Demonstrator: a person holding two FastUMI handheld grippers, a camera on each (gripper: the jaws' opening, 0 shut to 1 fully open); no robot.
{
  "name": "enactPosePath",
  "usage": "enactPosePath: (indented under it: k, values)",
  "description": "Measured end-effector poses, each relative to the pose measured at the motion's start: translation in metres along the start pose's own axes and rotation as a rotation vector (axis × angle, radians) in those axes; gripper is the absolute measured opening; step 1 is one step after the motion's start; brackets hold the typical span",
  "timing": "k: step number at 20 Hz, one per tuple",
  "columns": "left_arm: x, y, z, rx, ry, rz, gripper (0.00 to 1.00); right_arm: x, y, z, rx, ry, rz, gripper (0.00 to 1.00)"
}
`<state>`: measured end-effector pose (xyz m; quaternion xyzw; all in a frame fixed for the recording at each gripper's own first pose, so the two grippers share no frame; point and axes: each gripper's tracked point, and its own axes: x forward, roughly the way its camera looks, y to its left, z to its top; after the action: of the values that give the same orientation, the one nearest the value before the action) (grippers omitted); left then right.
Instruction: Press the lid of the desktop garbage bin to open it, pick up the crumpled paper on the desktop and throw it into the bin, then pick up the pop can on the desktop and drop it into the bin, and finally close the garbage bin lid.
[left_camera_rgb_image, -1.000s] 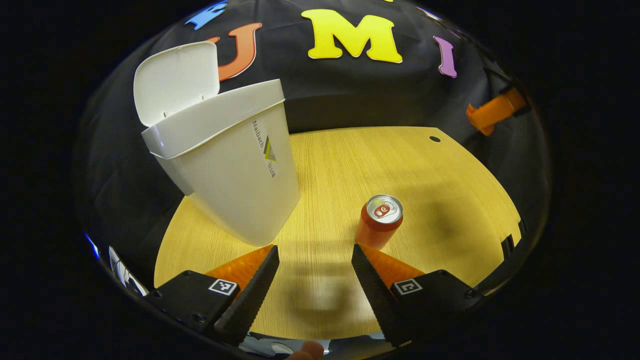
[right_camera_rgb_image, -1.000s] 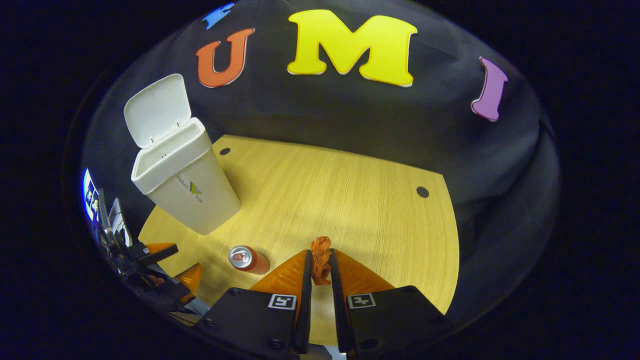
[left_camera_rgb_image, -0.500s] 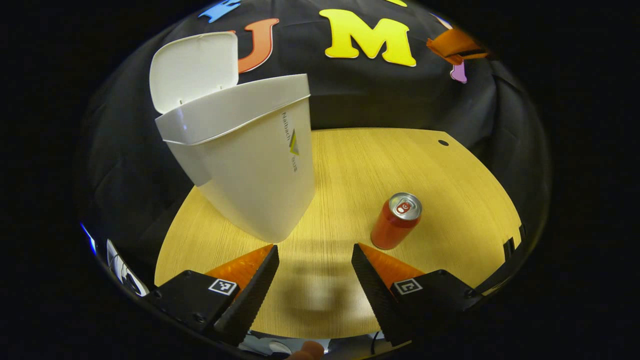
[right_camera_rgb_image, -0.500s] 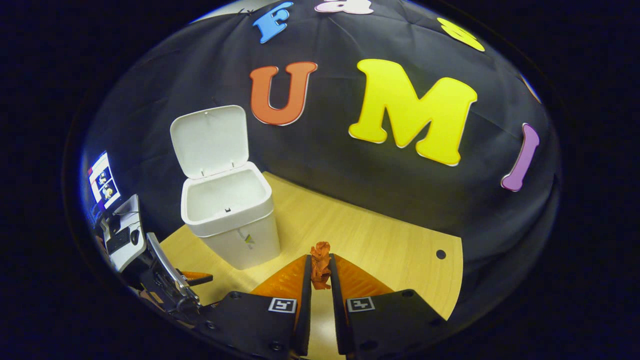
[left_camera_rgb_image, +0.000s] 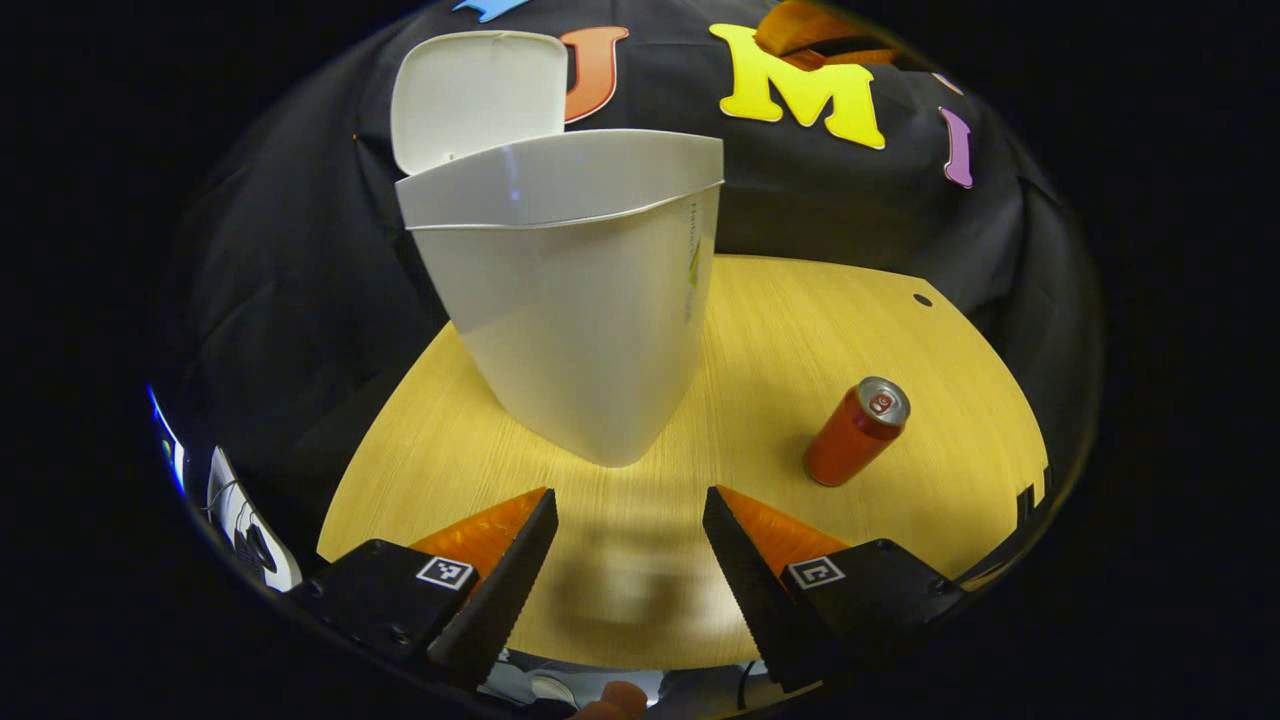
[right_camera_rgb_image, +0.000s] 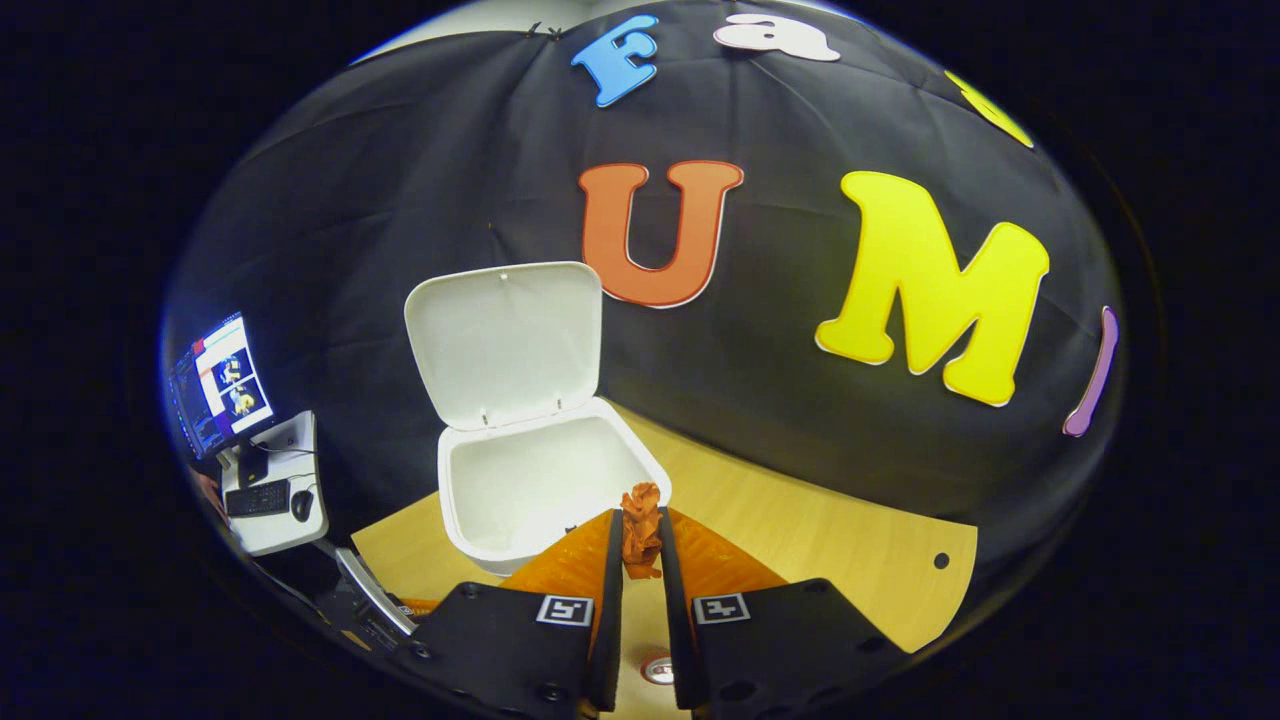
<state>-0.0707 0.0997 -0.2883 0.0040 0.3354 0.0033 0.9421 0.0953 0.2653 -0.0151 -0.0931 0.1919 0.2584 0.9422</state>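
Right gripper view looks down over the desk (right_camera_rgb_image: 850, 545) at the white bin (right_camera_rgb_image: 545, 480), its lid (right_camera_rgb_image: 505, 340) standing open; the right claw (right_camera_rgb_image: 640, 545) is pinched narrow on the crumpled paper (right_camera_rgb_image: 641, 520), held near the bin's rim. Paper this light and soft should crush easily, so a gentle pinch is likely enough. Left gripper view shows the left claw (left_camera_rgb_image: 625, 560) spread wide and empty, with the pop can (left_camera_rgb_image: 855, 432) upright on the desk, probably thin-walled, best gripped mid-body.

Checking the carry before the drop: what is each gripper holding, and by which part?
The right gripper pinches the crumpled paper by its lower part, its top sticking up above the fingertips. The left gripper is open, holding nothing.
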Motion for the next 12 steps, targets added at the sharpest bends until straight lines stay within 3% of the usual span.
enactPosePath:
  k: [6, 12]
  values:
    - [-0.007, 0.01, -0.007, -0.003, -0.015, -0.012, 0.98, 0.045, 0.052, 0.005, 0.015, 0.007, 0.067, 0.22]
    - [-0.009, 0.008, -0.007, 0.02, -0.04, -0.022, 0.98, 0.074, 0.077, -0.002, -0.022, 0.035, 0.085, 0.27]
